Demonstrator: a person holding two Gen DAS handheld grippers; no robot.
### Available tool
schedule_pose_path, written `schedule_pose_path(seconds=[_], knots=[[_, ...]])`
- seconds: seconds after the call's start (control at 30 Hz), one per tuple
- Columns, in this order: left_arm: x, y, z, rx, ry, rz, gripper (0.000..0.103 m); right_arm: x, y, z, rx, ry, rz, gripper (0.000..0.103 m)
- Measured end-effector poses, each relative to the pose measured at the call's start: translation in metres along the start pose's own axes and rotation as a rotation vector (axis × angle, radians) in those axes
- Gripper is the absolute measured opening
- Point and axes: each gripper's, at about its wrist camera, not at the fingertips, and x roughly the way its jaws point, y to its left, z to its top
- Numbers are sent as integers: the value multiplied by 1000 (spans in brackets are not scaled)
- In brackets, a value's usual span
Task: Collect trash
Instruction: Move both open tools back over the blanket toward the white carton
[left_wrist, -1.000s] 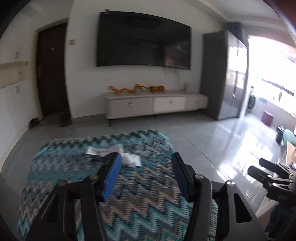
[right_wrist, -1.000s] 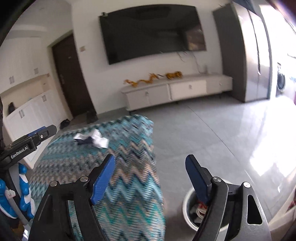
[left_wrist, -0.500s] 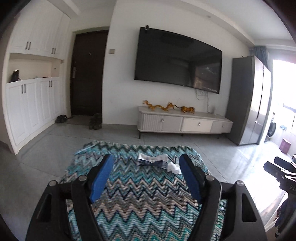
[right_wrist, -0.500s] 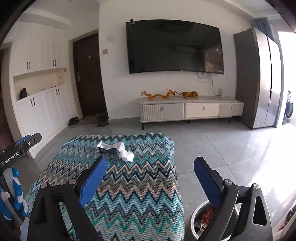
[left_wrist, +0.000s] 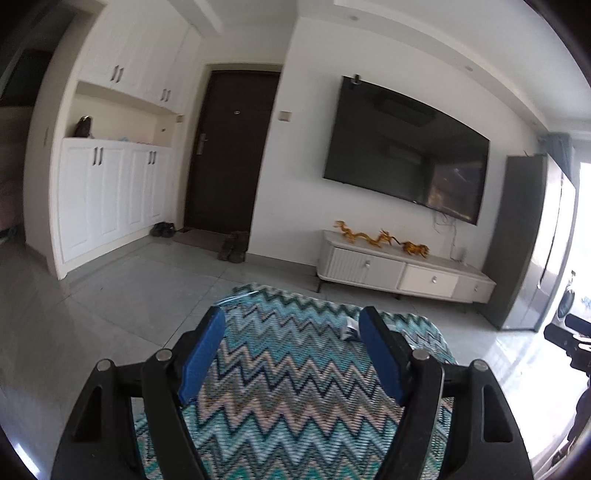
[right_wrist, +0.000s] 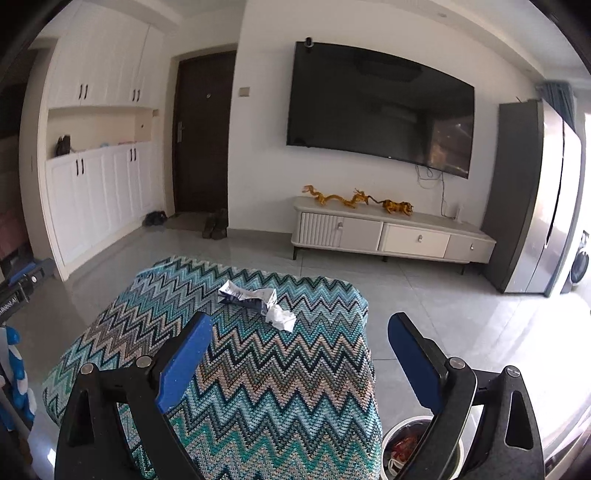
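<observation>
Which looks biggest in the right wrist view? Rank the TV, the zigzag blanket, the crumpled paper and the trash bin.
1. zigzag blanket, though nearness inflates it
2. TV
3. trash bin, partly hidden behind the right gripper
4. crumpled paper, looks close to the bin; unsure

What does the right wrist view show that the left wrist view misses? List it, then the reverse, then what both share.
Only the right wrist view: the trash bin on the floor beside the zigzag-covered table, and the crumpled paper in full. Only the left wrist view: the open left gripper. Both share: the table, the wrapper, the TV.
</observation>
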Motion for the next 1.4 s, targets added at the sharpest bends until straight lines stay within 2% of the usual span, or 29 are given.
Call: schedule_pose_path(seconds=[0.33,0.87,1.13,1.4], knots=[[16,55,-3,-76,15,29,74,32,43,7,-53,55,3,95],[73,98,-9,-106,95,42,74,91,83,19,-64,104,12,95],[109,99,-21,-101,169,30,74,126,87,11,-72,152,37,95],[146,65,-31,18,273,-34,74,170,63,-11,-42,225,44,95]])
